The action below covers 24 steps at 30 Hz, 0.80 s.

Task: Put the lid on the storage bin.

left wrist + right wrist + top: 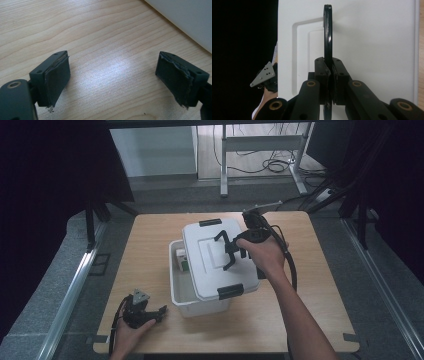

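Wood tabletop [300, 315] under a dim room, dark curtains at both sides; that is my working ground. On it the white lid [205, 270] sits askew over the white bin [200, 306], shifted toward the right and far side, so the bin's left part is open and a small box [180, 259] shows inside against the left wall. My right gripper [231, 251] is clamped tight on the lid's black handle [327, 32]; in the right gripper view the pads [338, 80] press the thin bar from both sides with no gap left. My left gripper [161, 312] rests low on the table near the front left corner, just beside the bin's near wall, jaws spread wide and holding nothing.

I judge the lid work to be halfway: the handle is gripped and the lid is off its seat, but it neither closes the bin nor is set aside. The two black clips [230, 291] hang unlatched.

Room is good to the right of the bin, where bare wood runs to the table edge. The left side is tighter, with my left hand [131, 335] close to the front edge.
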Tool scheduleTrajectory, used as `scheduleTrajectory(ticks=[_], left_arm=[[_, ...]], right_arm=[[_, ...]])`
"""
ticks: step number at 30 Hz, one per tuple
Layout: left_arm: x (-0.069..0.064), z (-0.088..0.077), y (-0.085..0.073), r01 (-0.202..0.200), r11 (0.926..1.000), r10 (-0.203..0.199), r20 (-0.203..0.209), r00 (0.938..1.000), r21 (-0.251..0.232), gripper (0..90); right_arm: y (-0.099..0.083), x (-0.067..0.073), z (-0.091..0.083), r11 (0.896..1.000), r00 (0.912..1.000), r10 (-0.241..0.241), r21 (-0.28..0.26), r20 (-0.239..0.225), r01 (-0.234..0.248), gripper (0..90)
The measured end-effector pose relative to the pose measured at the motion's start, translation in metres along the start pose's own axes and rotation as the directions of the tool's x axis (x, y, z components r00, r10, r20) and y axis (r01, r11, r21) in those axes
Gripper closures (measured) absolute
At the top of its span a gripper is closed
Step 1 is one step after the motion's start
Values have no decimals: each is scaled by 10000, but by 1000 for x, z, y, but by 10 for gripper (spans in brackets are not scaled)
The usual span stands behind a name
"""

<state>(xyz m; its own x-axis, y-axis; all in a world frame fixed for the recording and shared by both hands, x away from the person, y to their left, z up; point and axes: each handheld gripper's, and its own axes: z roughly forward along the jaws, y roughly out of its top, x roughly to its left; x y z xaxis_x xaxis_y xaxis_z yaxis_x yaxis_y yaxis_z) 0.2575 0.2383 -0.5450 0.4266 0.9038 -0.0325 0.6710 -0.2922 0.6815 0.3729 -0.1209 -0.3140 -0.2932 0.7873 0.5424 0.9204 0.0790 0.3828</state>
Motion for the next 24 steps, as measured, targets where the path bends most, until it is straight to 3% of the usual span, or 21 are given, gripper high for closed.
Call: scheduleTrajectory(ticks=[24], left_arm=[[0,0,0,2,10000,-2,8,10000,9,122]], right_arm=[[2,21,19,9996,9994,239,181,-240,-235,850]])
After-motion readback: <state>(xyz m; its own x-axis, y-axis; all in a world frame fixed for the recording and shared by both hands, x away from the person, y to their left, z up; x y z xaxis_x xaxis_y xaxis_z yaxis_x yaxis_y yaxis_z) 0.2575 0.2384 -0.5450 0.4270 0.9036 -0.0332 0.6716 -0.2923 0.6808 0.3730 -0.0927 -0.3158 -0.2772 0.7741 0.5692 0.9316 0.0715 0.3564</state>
